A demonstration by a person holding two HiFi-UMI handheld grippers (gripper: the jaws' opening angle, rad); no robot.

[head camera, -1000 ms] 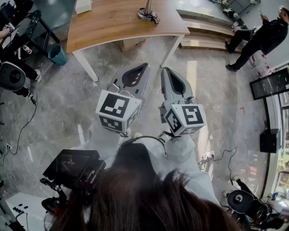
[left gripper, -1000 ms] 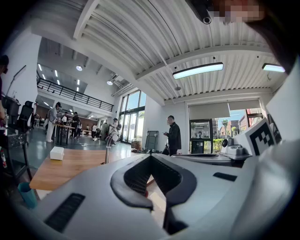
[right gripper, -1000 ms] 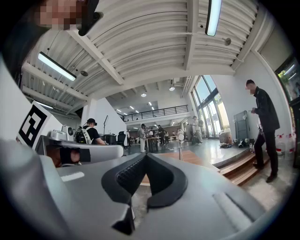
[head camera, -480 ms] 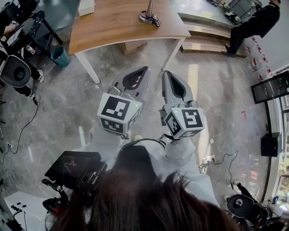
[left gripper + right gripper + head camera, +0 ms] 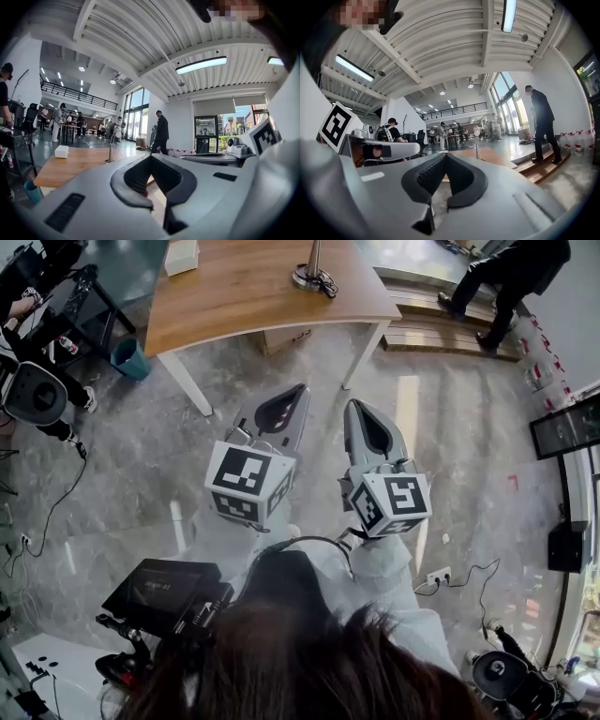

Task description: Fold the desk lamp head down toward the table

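The desk lamp point(image 5: 313, 274) stands upright on the wooden table point(image 5: 244, 296) at the top of the head view; only its round base, stem and cord show there. It appears small and far off as the lamp point(image 5: 111, 151) in the left gripper view and the lamp point(image 5: 477, 140) in the right gripper view. My left gripper point(image 5: 302, 390) and right gripper point(image 5: 355, 407) hover side by side over the floor, short of the table, pointing level toward it. Both are shut with nothing between the jaws, as the left gripper point(image 5: 152, 157) and right gripper point(image 5: 446, 156) also show.
A white box point(image 5: 181, 254) lies on the table's far left. A teal bin point(image 5: 128, 358) stands by the left table leg. Wooden steps point(image 5: 441, 329) lie to the right, where a person in dark clothes point(image 5: 511, 268) walks. Cables, equipment and stools line the left side.
The table has drawn slightly nearer in the head view. My right gripper has shifted a little lower and to the right. The person in dark clothes has walked along the steps toward the top.
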